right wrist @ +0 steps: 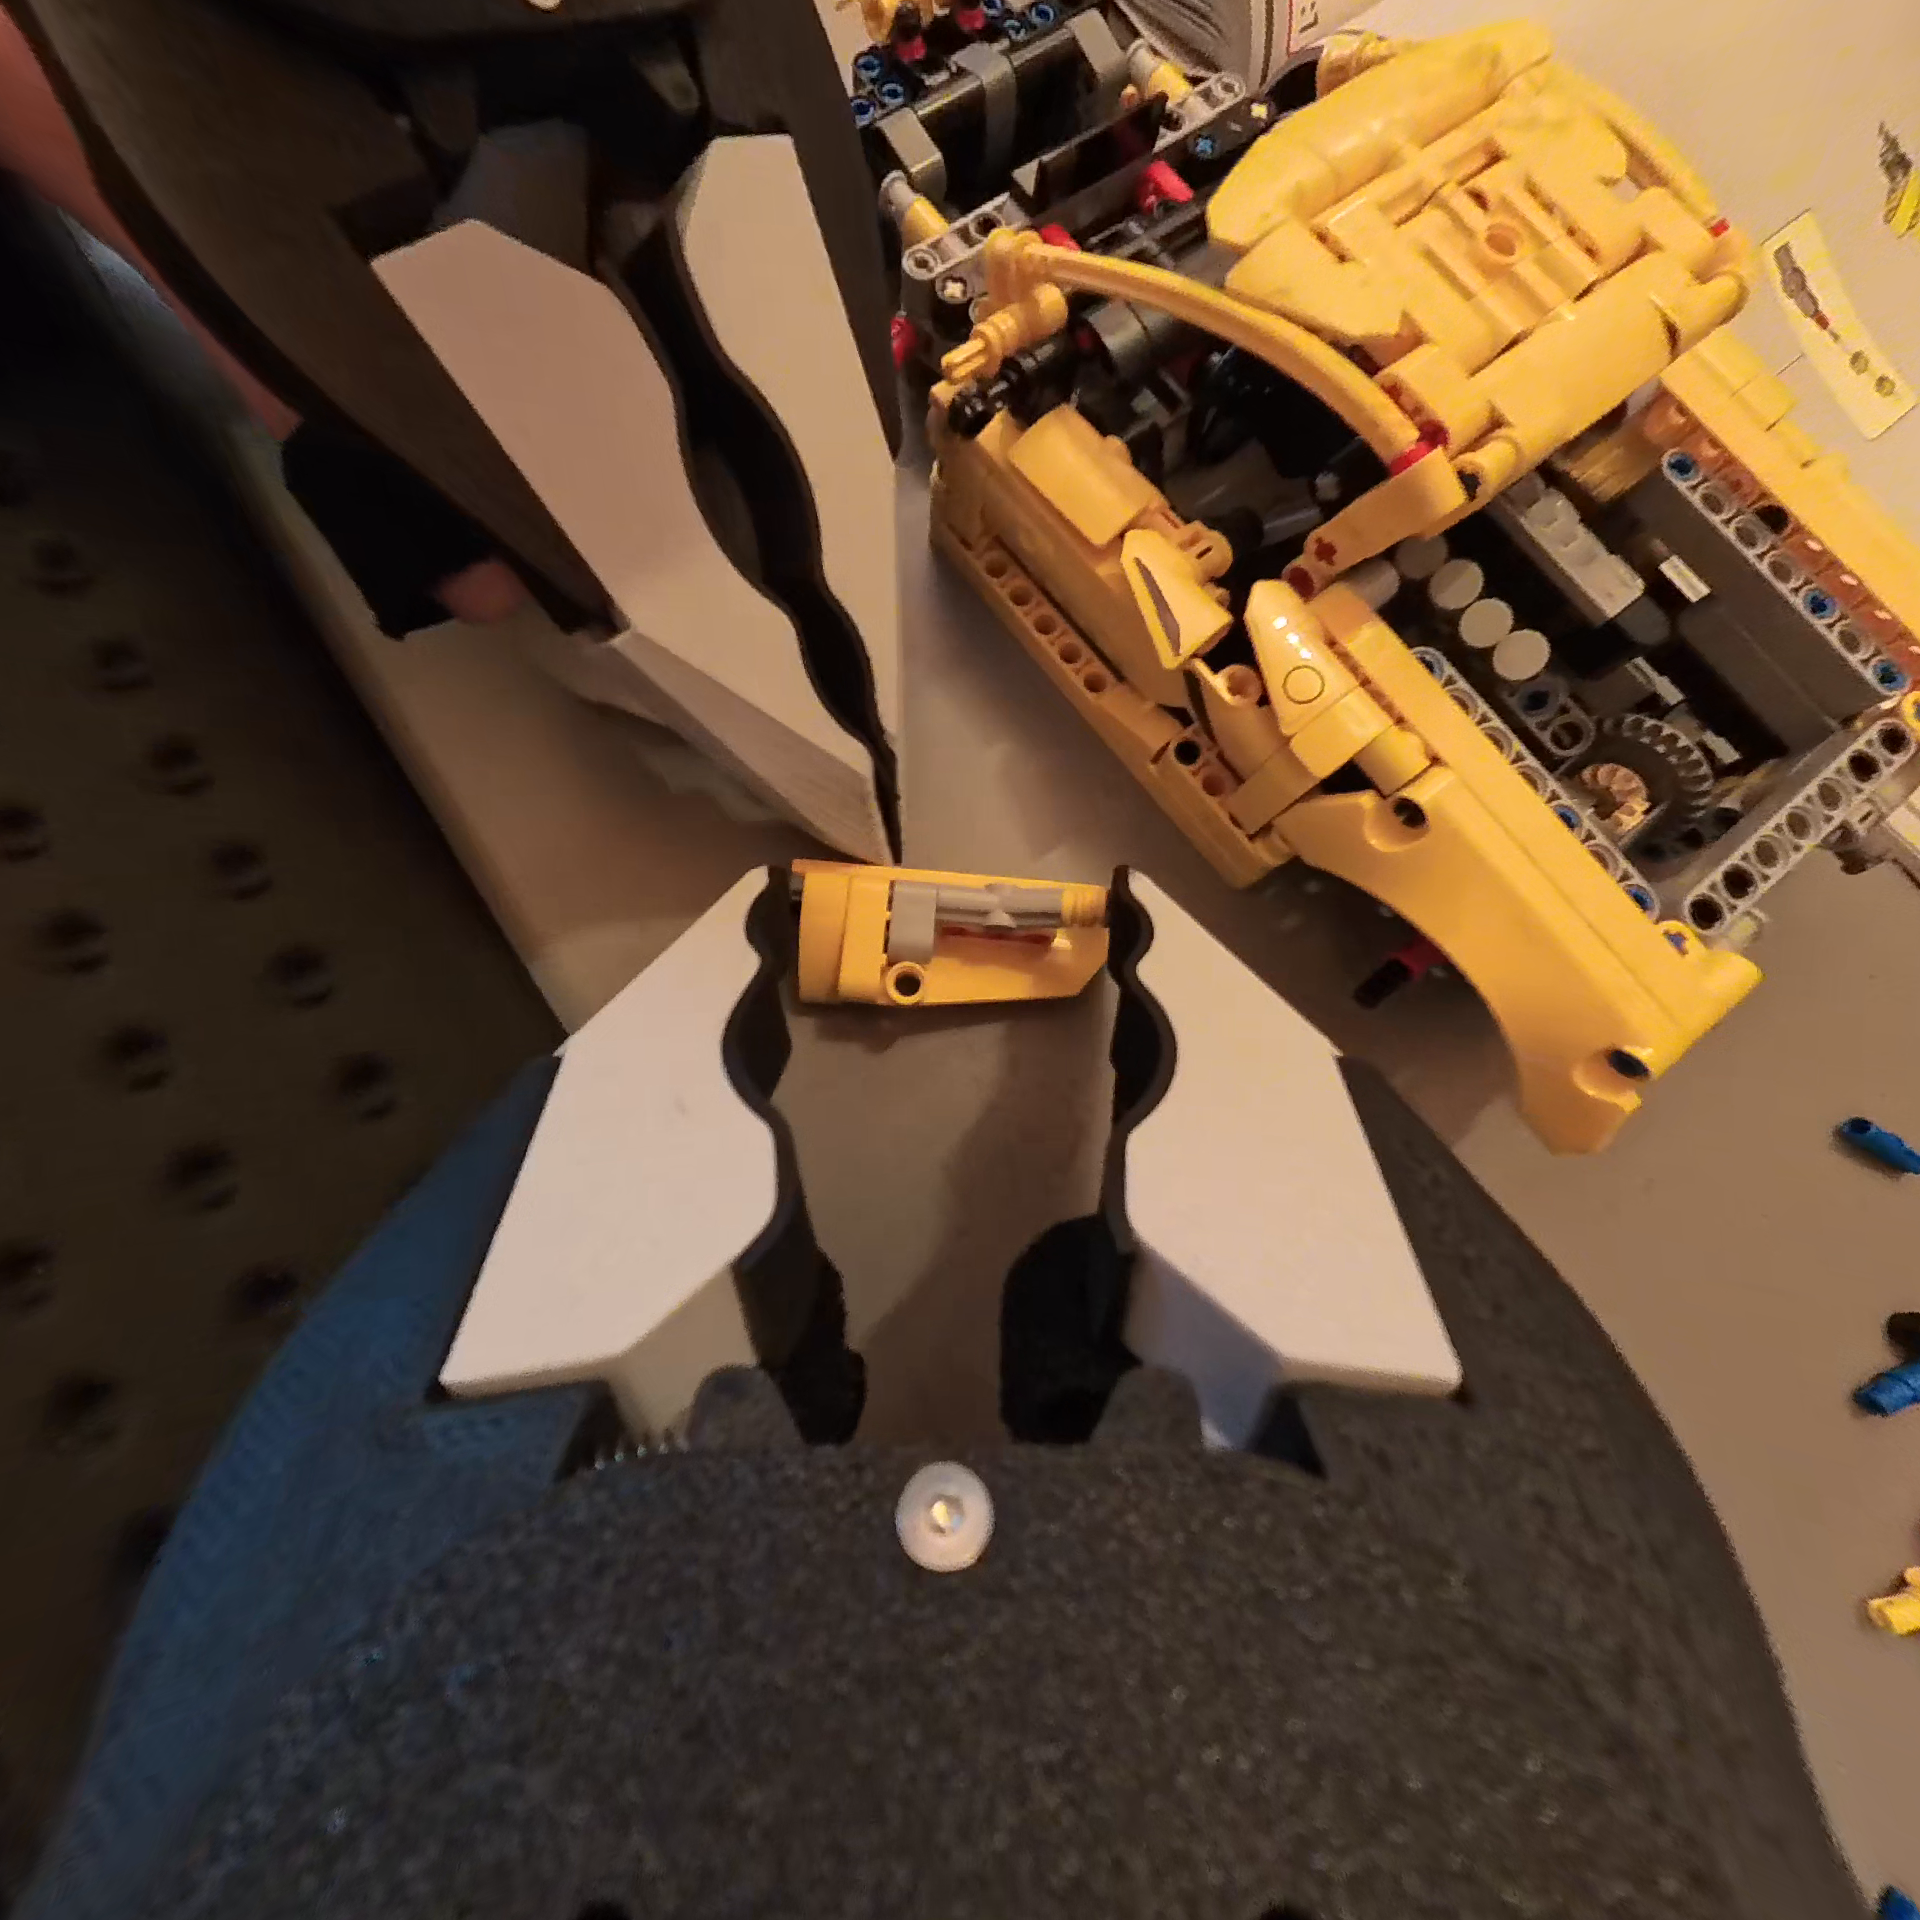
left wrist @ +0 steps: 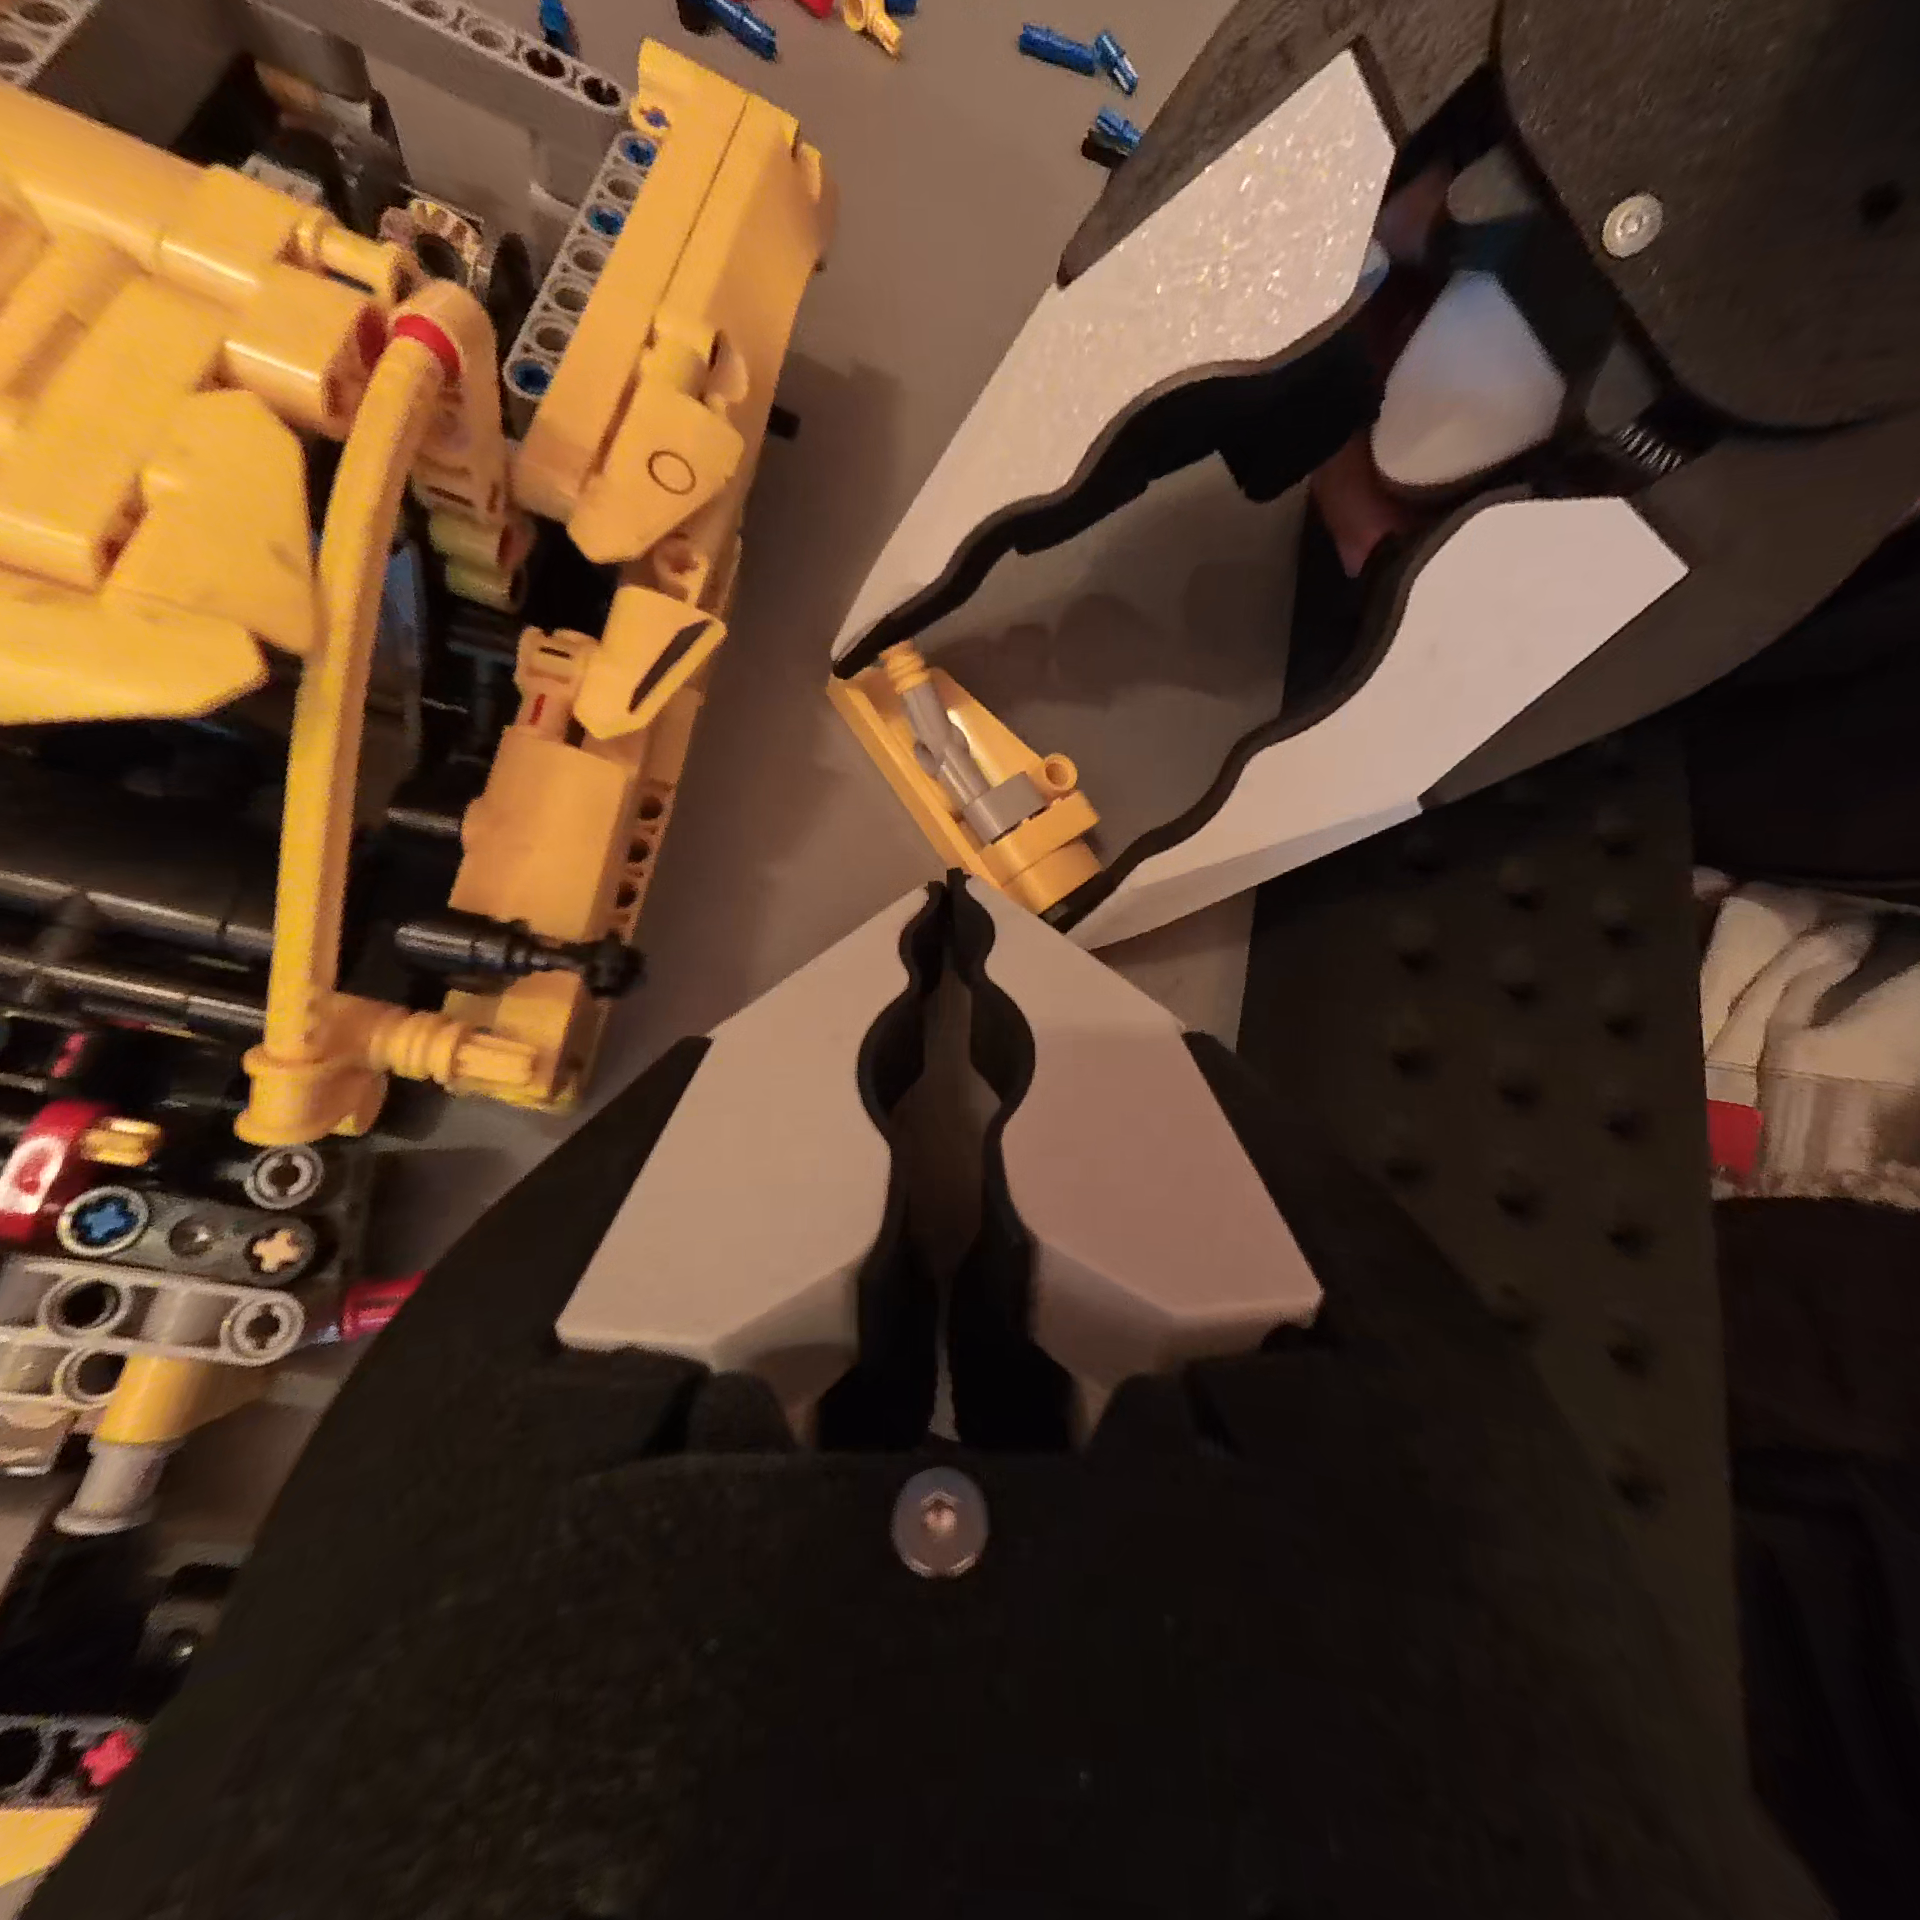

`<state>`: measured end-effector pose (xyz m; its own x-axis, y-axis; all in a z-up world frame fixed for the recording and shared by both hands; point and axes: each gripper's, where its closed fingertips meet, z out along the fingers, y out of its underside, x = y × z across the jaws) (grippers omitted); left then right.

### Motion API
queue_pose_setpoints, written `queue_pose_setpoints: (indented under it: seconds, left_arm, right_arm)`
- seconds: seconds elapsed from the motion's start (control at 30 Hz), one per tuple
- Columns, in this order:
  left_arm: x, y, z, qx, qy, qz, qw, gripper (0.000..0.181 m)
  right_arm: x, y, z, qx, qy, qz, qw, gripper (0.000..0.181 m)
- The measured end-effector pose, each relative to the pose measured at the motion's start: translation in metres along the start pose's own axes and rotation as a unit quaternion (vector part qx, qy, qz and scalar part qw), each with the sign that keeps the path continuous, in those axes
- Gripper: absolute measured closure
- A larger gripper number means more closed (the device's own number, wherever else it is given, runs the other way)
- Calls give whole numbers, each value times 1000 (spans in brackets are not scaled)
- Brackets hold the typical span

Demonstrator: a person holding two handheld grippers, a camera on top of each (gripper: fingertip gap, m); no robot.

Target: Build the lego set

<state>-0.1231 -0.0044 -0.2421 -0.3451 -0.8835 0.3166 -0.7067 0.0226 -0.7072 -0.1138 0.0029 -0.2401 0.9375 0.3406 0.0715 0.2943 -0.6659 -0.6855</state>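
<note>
A small yellow sub-assembly [right wrist: 940, 940] with a grey axle sits between my right gripper's [right wrist: 948, 894] fingertips, held end to end just above the grey table. It also shows in the left wrist view [left wrist: 982, 774], with the right gripper [left wrist: 961, 790] reaching in from the upper right. My left gripper [left wrist: 951, 899] is shut and empty. Its tips [right wrist: 888, 826] touch or nearly touch one end of the sub-assembly. The large yellow lego vehicle model [left wrist: 312, 468] [right wrist: 1403, 520] stands on the table, apart from both grippers.
Loose blue pins [left wrist: 1070, 52] [right wrist: 1878, 1143] lie on the table beyond the model. A sticker sheet [right wrist: 1834, 332] lies at the far right. A black perforated mat [left wrist: 1507, 1091] [right wrist: 156, 935] borders the table's near edge. Less than 4 cm separates the two grippers' tips.
</note>
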Motion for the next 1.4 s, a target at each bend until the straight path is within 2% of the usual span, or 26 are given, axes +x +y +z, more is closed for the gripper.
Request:
queue_pose_setpoints:
  seconds: [0.83, 1.07, 1.2, 1.27, 1.33, 1.4]
  left_arm:
    - [-1, 0, 1, 6, -23, 19, 1000, 181]
    - [-3, -2, -4, 18, -20, 14, 1000, 181]
    - [-9, 0, -12, 28, -51, 48, 997, 174]
    - [-6, 0, -14, 30, -61, 74, 995, 170]
    - [-1, 0, -14, 33, -66, 104, 992, 167]
    - [4, -2, -15, 43, -74, 127, 988, 167]
  right_arm:
    - [-3, 1, 0, 1, -12, -9, 1000, 124]
    - [5, 0, 1, 2, 4, 23, 1000, 123]
    - [9, -1, -1, 5, 5, 62, 998, 121]
    - [5, -3, -4, 13, -17, 77, 997, 101]
    - [3, -4, -10, 29, -36, 98, 994, 103]
    - [2, -1, -14, 31, -36, 96, 994, 114]
